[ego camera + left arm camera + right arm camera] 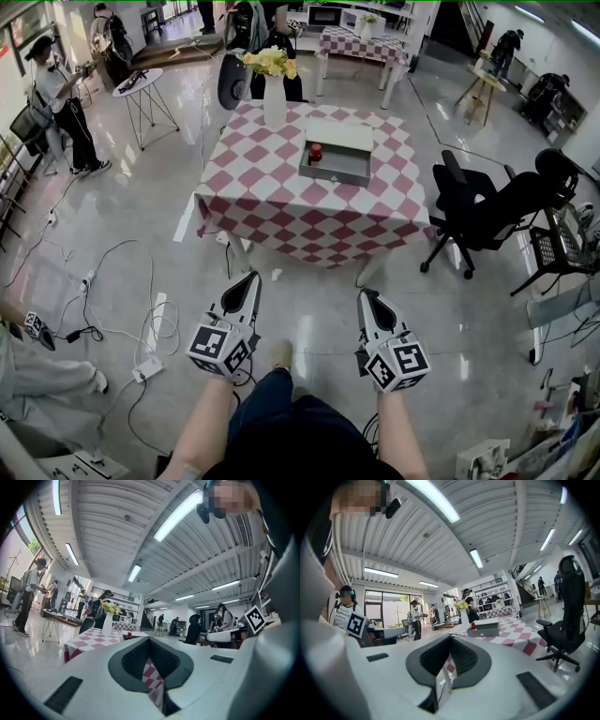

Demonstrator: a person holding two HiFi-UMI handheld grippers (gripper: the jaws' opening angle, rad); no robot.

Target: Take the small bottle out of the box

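Two tongs, both pressed shut with nothing between the jaws. The left tongs (251, 277) and right tongs (365, 294) are held side by side low over the floor (122, 225). Their tips point towards the desk (281, 211), well short of its near edge. Both forearms run back to the bottom edge of the head view, with the marker cubes uppermost.

- Small bottle (316, 152): red cap, upright inside the box (333, 174), close to the box's left wall and far from both tongs.
- Box: grey, open-topped, on the right half of the desk, nearer the far edge than the near one.
- Vase (274, 98): white, with yellow flowers, at the far edge, left of the box.

By view:
- Head view only: the whole checked cloth from above, the inside of the box, and both tongs together.
- Left gripper view only: the desk side-on from its left corner, with the vase in front. Only the bottle's red cap shows above the jaw line.
- Right gripper view only: the box's side wall with the bottle rising above the rim. A black office chair (565, 625) stands off the desk's right edge.

Hidden or unclear:
- The box wall covers the bottle's body in both gripper views, and any label is too small to read.
- The hanging cloth covers most of the desk's legs.
- The left tongs' own body cuts off most of the box in the left gripper view.
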